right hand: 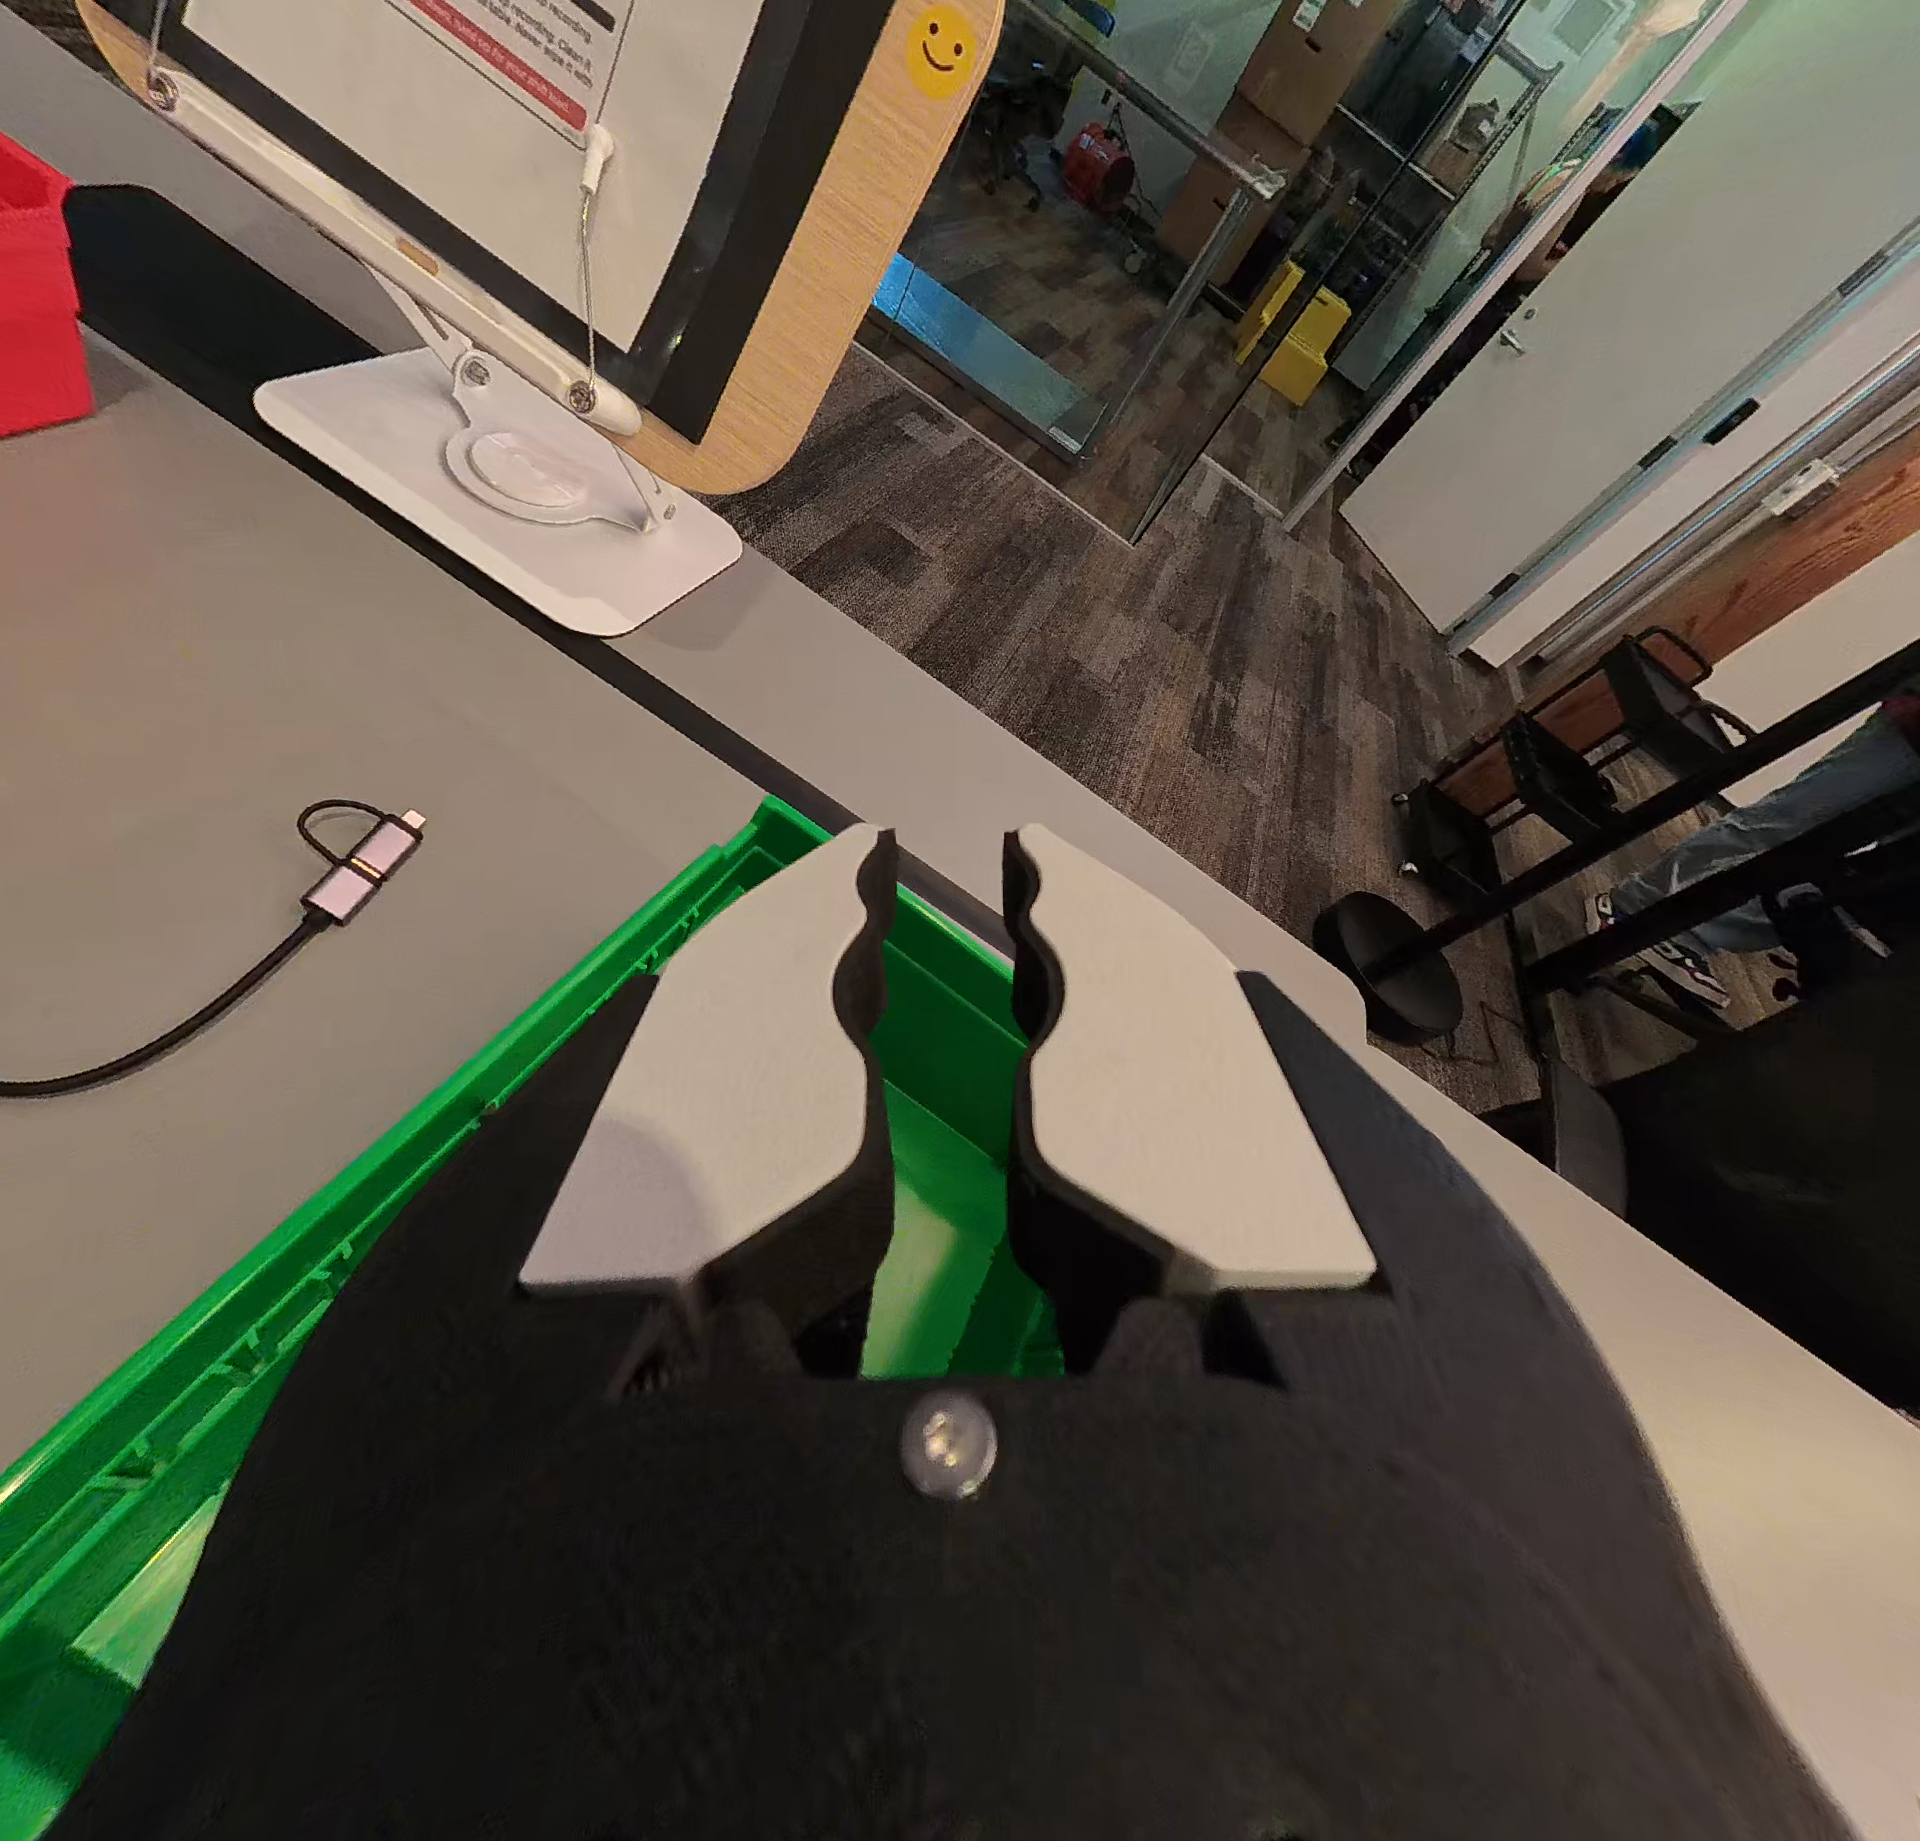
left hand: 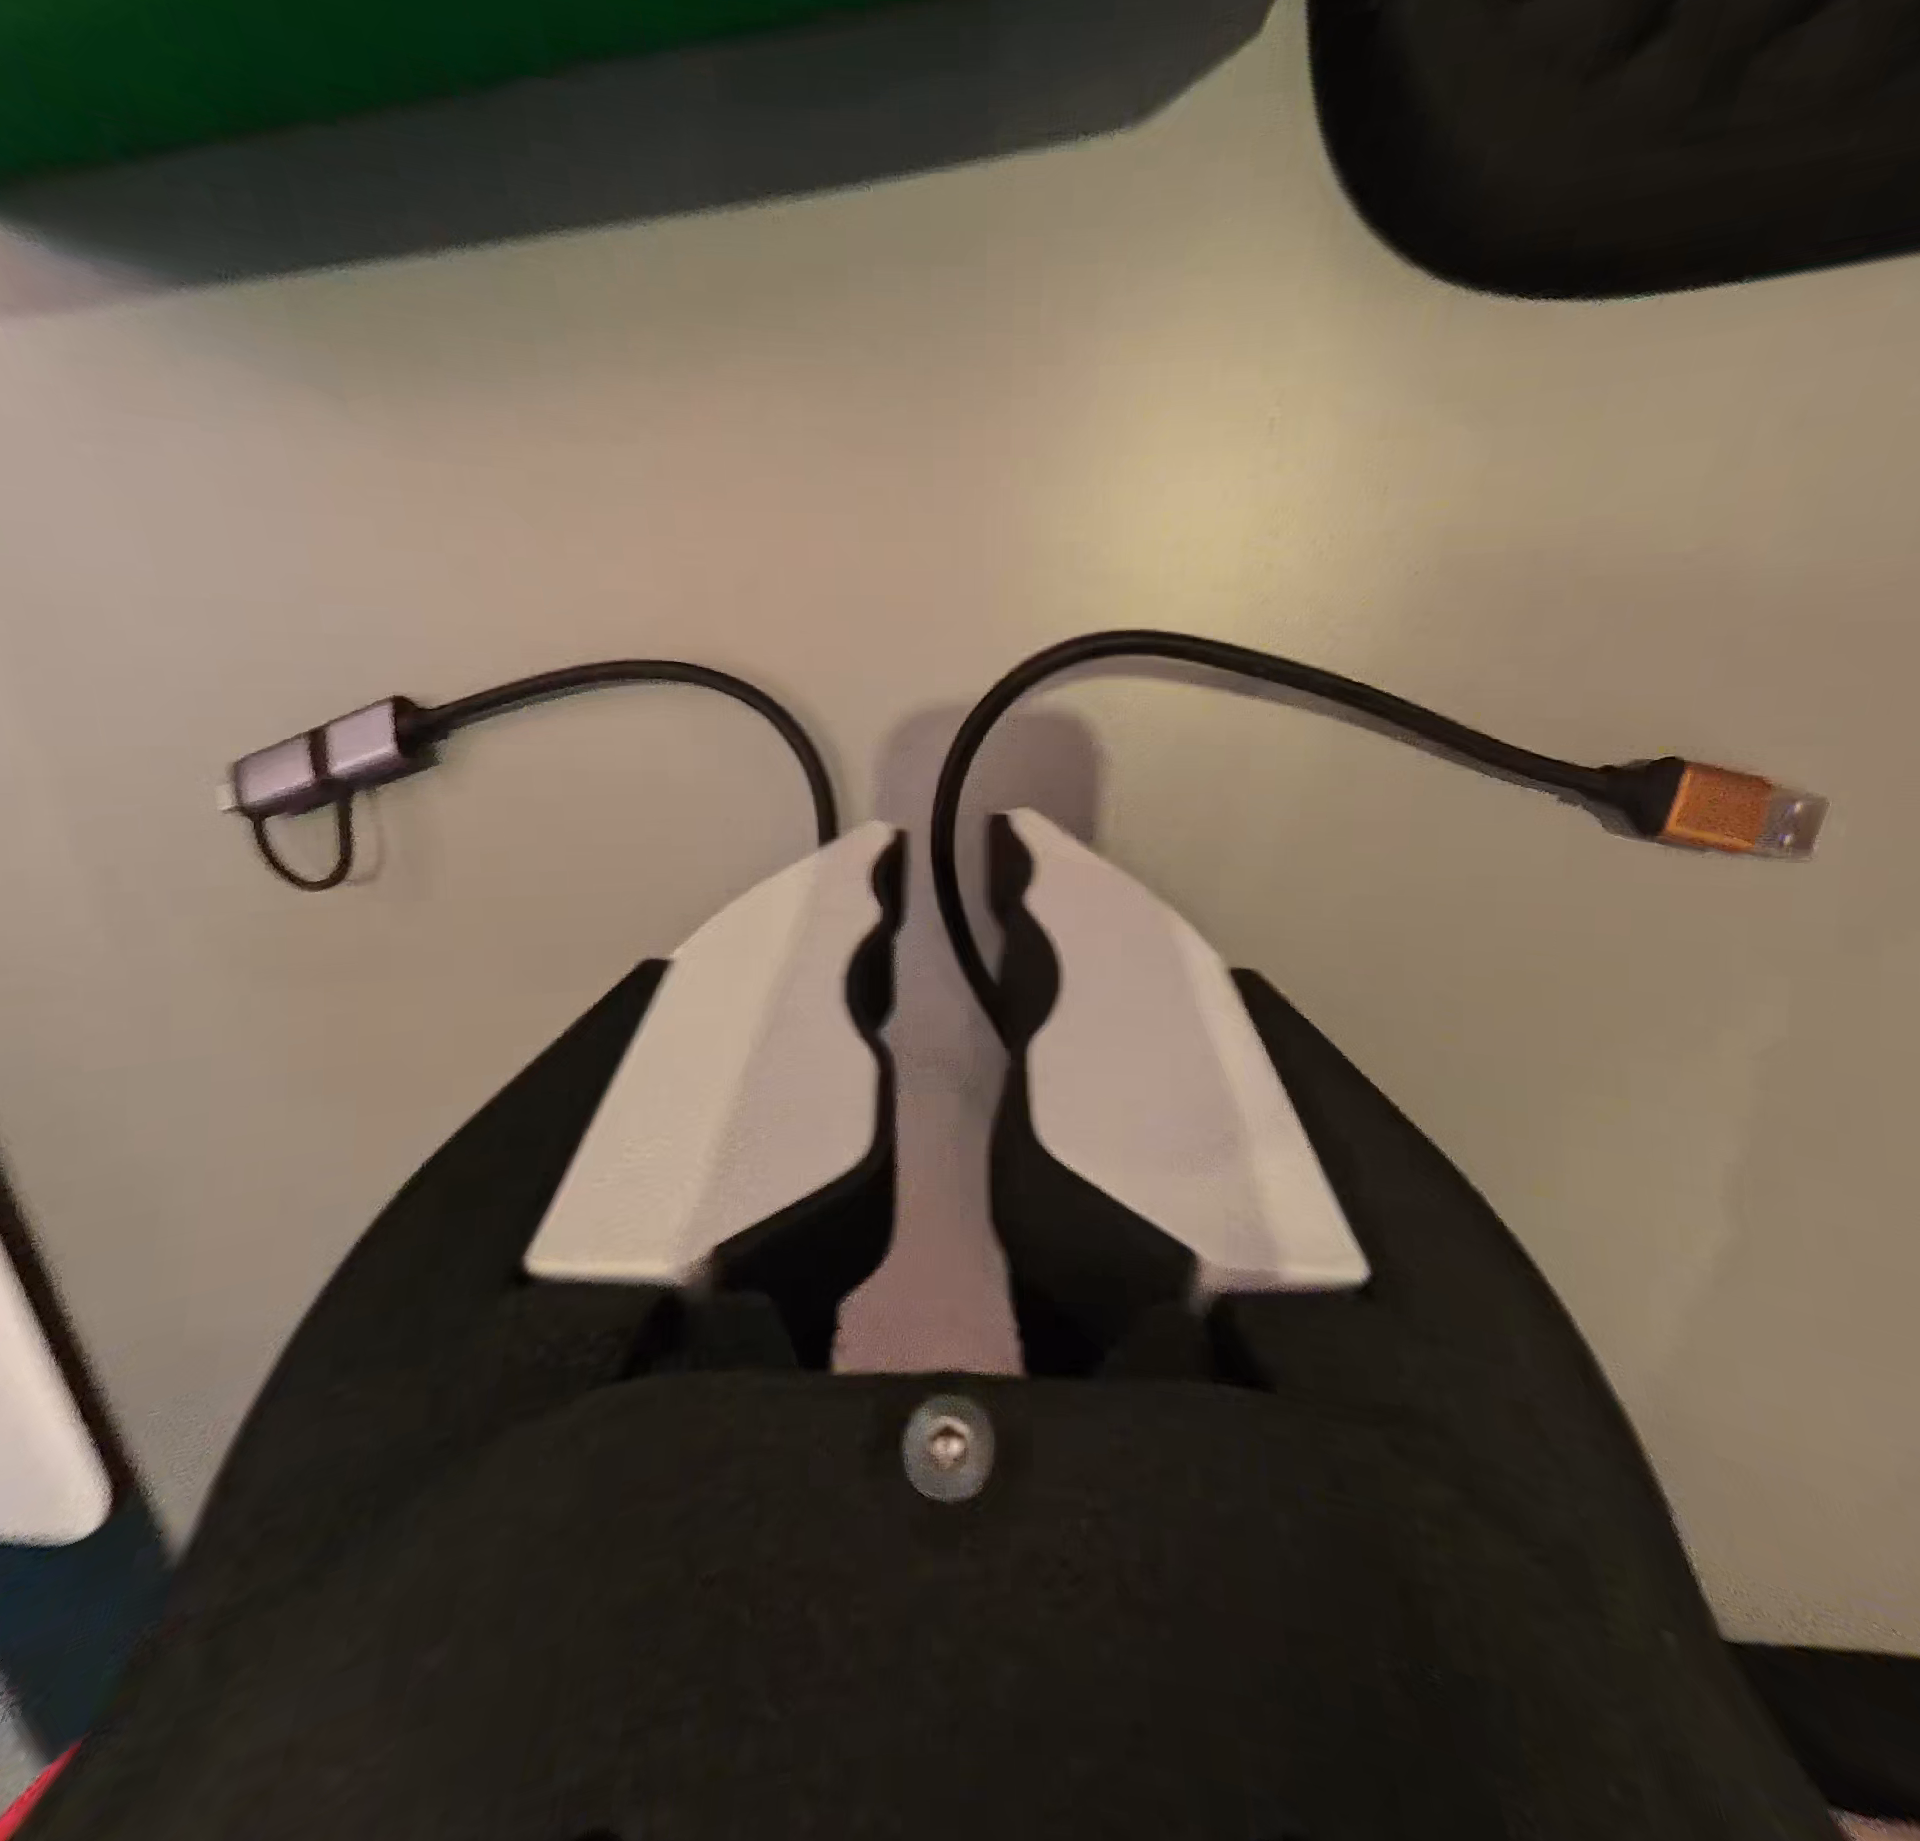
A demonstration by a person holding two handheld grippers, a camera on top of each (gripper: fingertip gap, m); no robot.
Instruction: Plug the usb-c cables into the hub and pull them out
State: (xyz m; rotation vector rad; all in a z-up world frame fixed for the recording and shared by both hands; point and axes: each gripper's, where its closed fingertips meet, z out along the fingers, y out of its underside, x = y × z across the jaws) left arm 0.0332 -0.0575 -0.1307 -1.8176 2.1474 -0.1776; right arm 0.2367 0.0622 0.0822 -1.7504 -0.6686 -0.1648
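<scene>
In the left wrist view my left gripper (left hand: pixel 945 835) is shut on a flat grey hub (left hand: pixel 940 1116), whose far end sticks out past the fingertips. Two black cables curve away from the hub over the table. One ends on the left in a grey plug with a tethered adapter (left hand: pixel 322 768). The other ends on the right in an orange USB plug (left hand: pixel 1725 815). Where the cables join the hub is hidden by the fingers. My right gripper (right hand: pixel 945 841) hovers over a green bin (right hand: pixel 935 970), jaws slightly apart and empty. The grey plug (right hand: pixel 364 872) lies to its left.
The green bin (left hand: pixel 416 25) sits beyond the hub, a black object (left hand: pixel 1662 77) at the far right. A tablet on a white stand (right hand: pixel 499 461) and a red bin (right hand: pixel 31 285) stand at the table's back. The table edge (right hand: pixel 1351 1012) runs on the right, floor beyond. Left tips to right tips: about 30 centimetres. The grey plug (right hand: pixel 364 872) is closer to my left gripper, around 15 centimetres from its tips; the right tips are 30 centimetres off. My left wrist view (left hand: pixel 323 753) looks at it from another angle.
</scene>
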